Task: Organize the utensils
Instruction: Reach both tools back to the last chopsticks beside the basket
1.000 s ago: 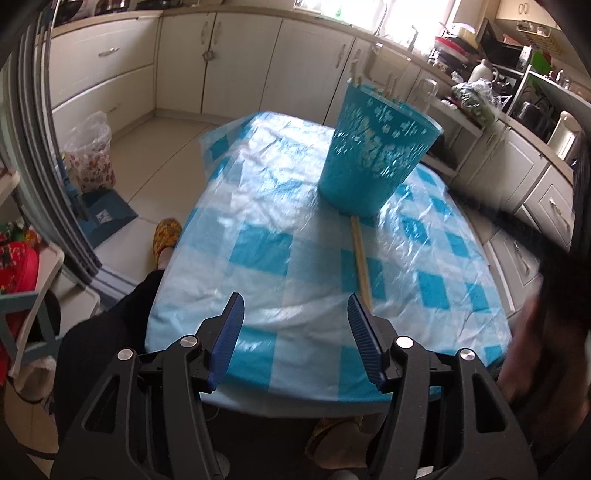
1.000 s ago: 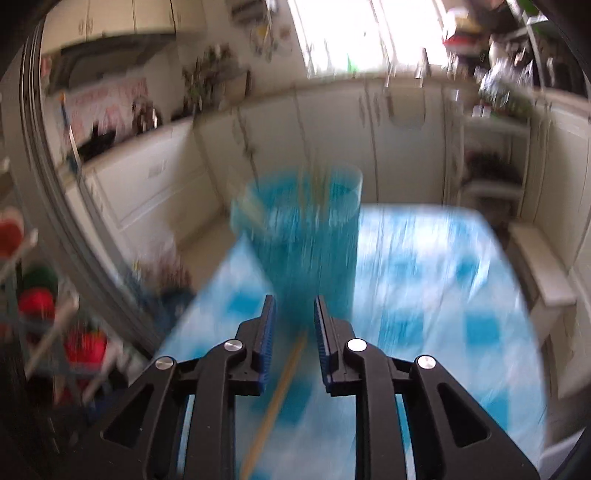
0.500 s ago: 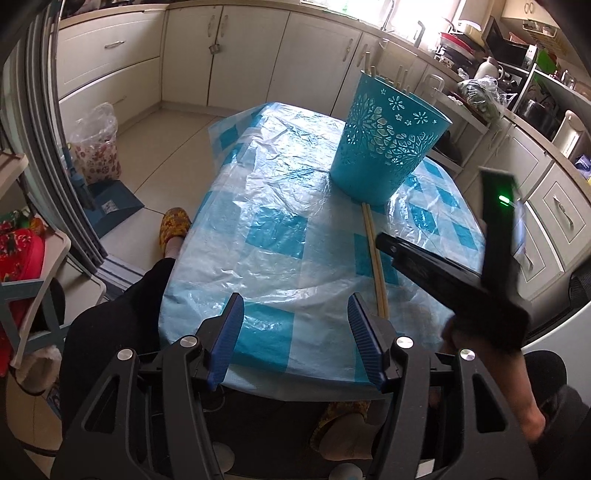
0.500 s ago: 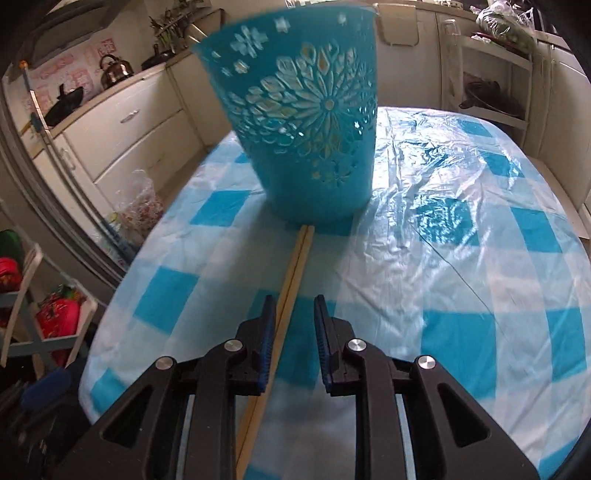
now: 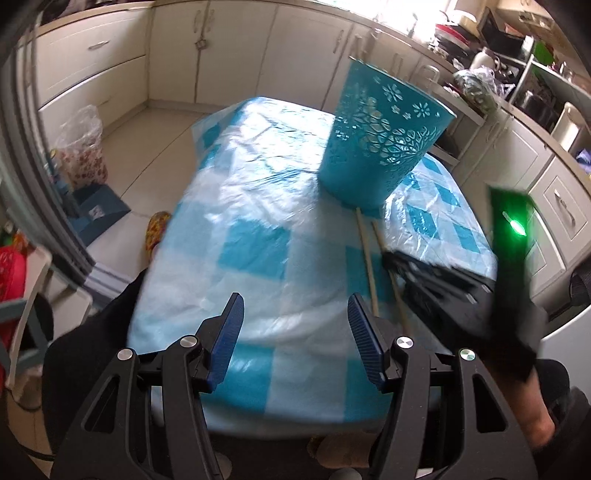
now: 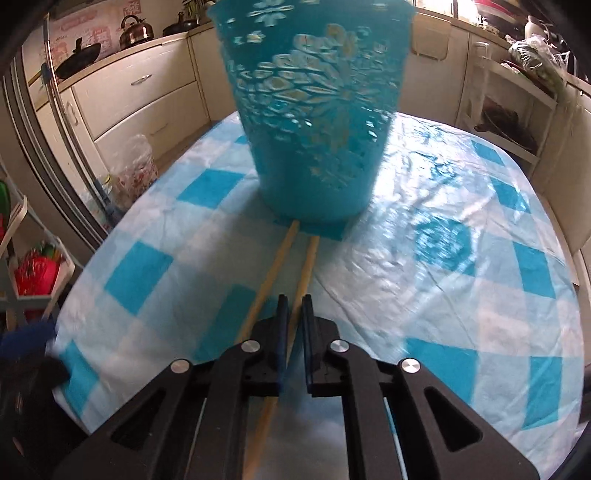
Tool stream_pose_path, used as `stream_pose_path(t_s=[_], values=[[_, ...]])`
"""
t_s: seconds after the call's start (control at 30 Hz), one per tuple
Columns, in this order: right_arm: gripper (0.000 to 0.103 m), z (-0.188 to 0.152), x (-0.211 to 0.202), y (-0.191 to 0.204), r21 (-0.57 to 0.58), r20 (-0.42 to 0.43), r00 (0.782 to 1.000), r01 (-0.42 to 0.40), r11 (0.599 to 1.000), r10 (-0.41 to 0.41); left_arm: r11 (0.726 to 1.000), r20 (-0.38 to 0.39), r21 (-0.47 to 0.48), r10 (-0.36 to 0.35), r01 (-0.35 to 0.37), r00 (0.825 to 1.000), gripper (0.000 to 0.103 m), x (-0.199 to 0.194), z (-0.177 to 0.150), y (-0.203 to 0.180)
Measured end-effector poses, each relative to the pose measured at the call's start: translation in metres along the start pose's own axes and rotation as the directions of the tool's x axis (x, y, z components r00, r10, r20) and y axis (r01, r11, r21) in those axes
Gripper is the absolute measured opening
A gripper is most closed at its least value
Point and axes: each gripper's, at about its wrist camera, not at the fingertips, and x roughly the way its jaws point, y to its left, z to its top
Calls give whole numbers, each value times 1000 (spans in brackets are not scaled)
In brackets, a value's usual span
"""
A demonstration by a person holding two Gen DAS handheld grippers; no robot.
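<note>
Right hand-held gripper (image 6: 293, 306) clamps pale (wooden) chopstick (image 6: 308, 264).

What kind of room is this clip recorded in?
A home kitchen, most likely: cream cabinets line the walls, a kettle and a pan sit on the counter, and a table with a blue checked cloth fills the middle.

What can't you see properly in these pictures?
- Inside of the teal basket: right wrist view, top cut off, walls blurred.
- Right gripper: whether it pinches a wooden stick; the fingers hide it.
- Stick ends: under the basket, both views.
- Right gripper in the left view: motion blur.
</note>
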Motion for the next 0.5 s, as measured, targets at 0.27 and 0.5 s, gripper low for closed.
stream_pose_path(t_s=[0.27, 0.5], values=[[7, -12, -13, -42, 122, -5, 1000, -21, 992, 22, 998, -53, 62, 10, -7, 999, 56, 70, 36, -45], [7, -16, -16, -47, 127, 17, 999, -52, 991, 50, 988, -63, 139, 70, -60, 996, 55, 105, 51, -69]])
